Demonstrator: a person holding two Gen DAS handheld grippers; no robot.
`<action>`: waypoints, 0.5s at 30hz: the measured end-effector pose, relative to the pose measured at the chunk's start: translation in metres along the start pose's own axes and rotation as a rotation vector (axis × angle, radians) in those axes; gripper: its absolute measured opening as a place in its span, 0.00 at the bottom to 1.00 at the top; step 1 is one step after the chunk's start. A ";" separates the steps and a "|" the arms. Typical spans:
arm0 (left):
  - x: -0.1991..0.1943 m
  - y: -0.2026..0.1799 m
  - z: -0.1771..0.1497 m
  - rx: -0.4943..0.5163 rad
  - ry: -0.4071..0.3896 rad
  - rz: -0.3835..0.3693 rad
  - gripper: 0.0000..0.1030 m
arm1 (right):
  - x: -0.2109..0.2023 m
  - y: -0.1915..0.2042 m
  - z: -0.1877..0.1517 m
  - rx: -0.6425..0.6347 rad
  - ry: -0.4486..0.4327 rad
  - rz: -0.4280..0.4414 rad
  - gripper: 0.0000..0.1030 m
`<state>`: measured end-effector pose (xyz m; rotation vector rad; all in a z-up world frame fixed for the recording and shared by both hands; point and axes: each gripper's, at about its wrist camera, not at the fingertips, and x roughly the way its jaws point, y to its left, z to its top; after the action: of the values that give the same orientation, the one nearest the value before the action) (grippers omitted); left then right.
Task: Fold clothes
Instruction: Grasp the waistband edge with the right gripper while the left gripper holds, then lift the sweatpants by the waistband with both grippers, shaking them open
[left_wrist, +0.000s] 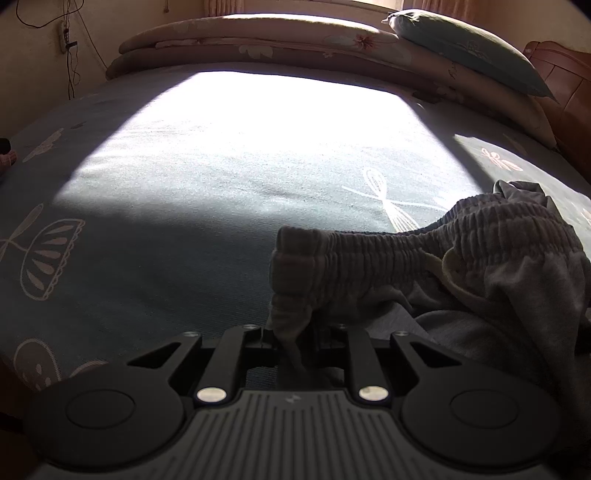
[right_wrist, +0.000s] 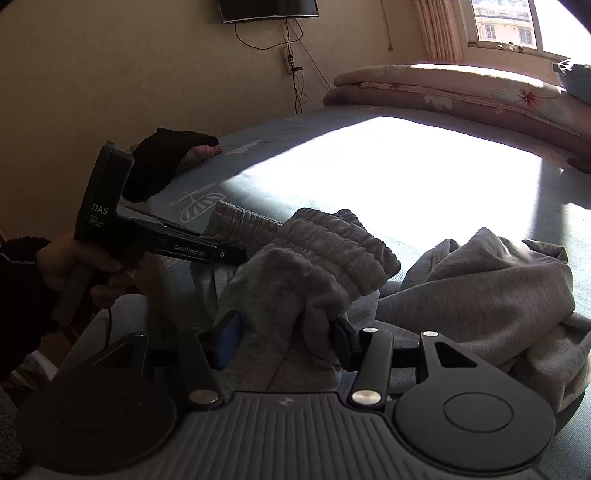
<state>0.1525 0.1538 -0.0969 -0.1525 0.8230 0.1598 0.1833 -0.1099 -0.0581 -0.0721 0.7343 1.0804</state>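
The grey sweatpants are soft fleece, crumpled in a heap, with a thick gathered elastic waistband and a pale drawstring. They lie on the near part of the bed, the waistband end lifted off the sheet. The left gripper has its jaws nearly closed on a fold of the waistband, pinching the cloth. The right gripper stands about half open around a bunched wad of the waistband; its blue pads flank the cloth, and I cannot tell whether they press it. The bed has a blue-grey sheet with white line drawings and a bright sunlit patch beyond the sweatpants. Folded floral quilts and a pillow lie at the bed's far edge, under a window.
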 end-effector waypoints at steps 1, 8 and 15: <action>0.001 0.000 0.000 0.002 0.001 0.000 0.18 | 0.000 -0.014 0.000 0.079 -0.016 0.021 0.58; 0.008 0.002 0.001 -0.004 0.013 -0.005 0.19 | 0.021 -0.086 -0.005 0.469 -0.081 0.215 0.62; 0.004 0.002 0.005 -0.005 0.001 -0.016 0.15 | 0.002 -0.062 0.006 0.333 -0.144 0.101 0.30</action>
<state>0.1586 0.1570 -0.0970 -0.1637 0.8220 0.1463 0.2381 -0.1368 -0.0722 0.3265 0.7846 1.0345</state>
